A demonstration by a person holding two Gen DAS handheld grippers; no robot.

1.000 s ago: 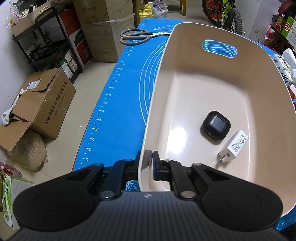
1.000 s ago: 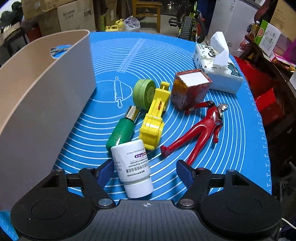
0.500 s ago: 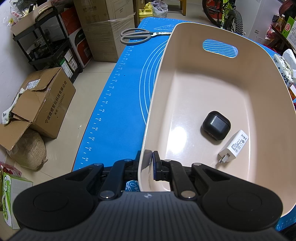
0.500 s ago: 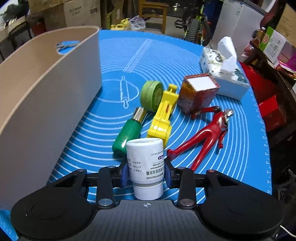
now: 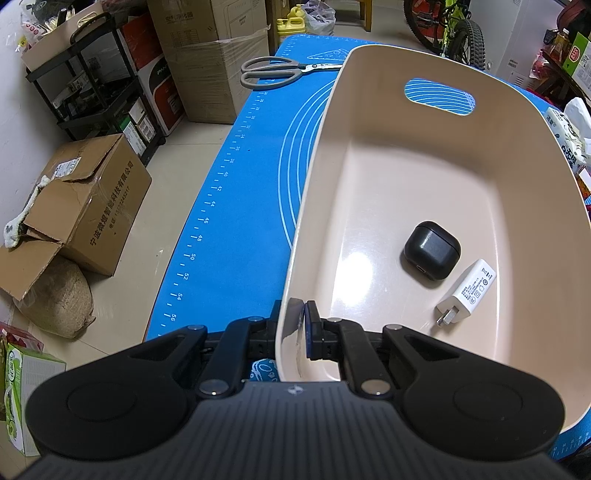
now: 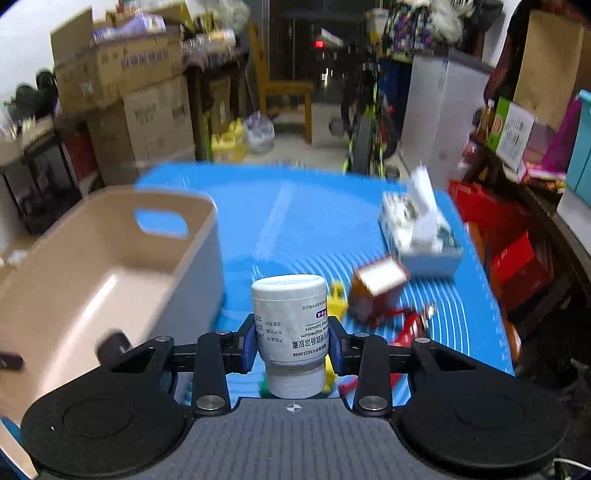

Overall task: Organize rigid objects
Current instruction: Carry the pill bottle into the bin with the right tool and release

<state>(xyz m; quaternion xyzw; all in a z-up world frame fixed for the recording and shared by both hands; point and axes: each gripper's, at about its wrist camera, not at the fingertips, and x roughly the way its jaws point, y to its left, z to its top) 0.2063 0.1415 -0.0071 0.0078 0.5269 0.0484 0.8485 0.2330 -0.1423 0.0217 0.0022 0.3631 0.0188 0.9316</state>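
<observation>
Left gripper (image 5: 293, 334) fingers clamped on bin (image 5: 436, 173) rim. Right gripper (image 6: 291, 341) fingers holding white bottle (image 6: 290, 325), cap toward camera, above surface (image 6: 295, 206).

The left wrist view looks steeply down along its tongs (image 5: 293, 334), very close to the near wall of the beige bin (image 5: 517, 177), facing across the blue surface (image 5: 236, 206) toward stacked cardboard boxes (image 5: 207, 55) and a bicycle (image 5: 458, 33). The right wrist view sits higher and tilts less steeply, looking over its tongs (image 6: 291, 341) along the surface toward the room's far end, motion-blurred. Both views share the bin with its handle slot, the blue surface, the tissue box (image 6: 417, 229) and the bicycle.
</observation>
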